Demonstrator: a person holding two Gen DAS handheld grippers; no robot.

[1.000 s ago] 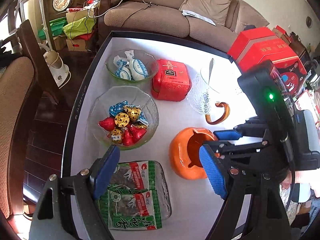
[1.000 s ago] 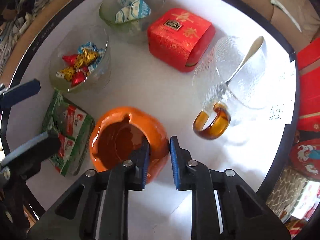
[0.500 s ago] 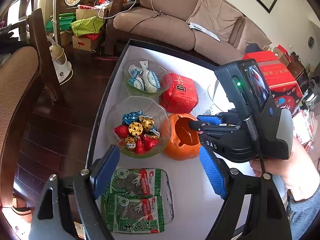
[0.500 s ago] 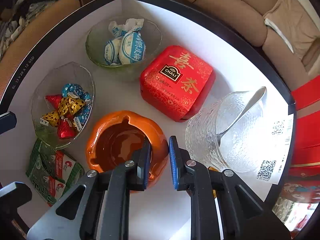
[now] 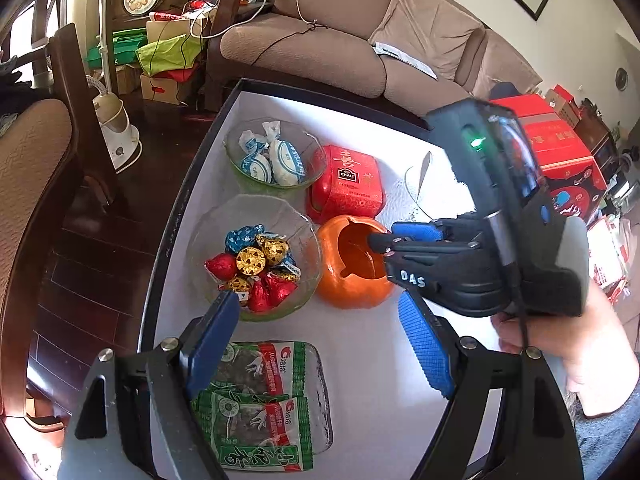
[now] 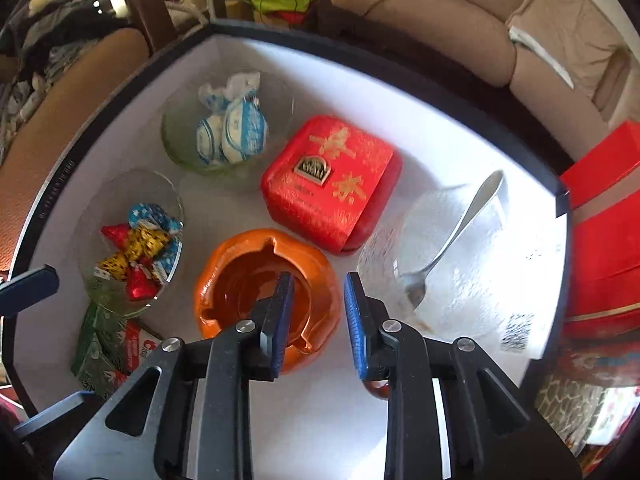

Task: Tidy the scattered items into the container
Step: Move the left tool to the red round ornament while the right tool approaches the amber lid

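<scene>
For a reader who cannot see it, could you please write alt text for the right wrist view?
The right gripper, jaws apart, straddles the near rim of an orange ashtray in a white-lined tray. Around it are two glass bowls of wrapped sweets, a red tin and a glass cup with a spoon.

hand-held gripper (image 6: 318,316) | black frame | blue ribbed pads | silver screws

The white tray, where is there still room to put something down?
Bare white floor lies in the near corner, between the orange bowl, the green packets and the glass cup. Farther back it is crowded: candy bowl, red tin and orange bowl nearly touch.
</scene>
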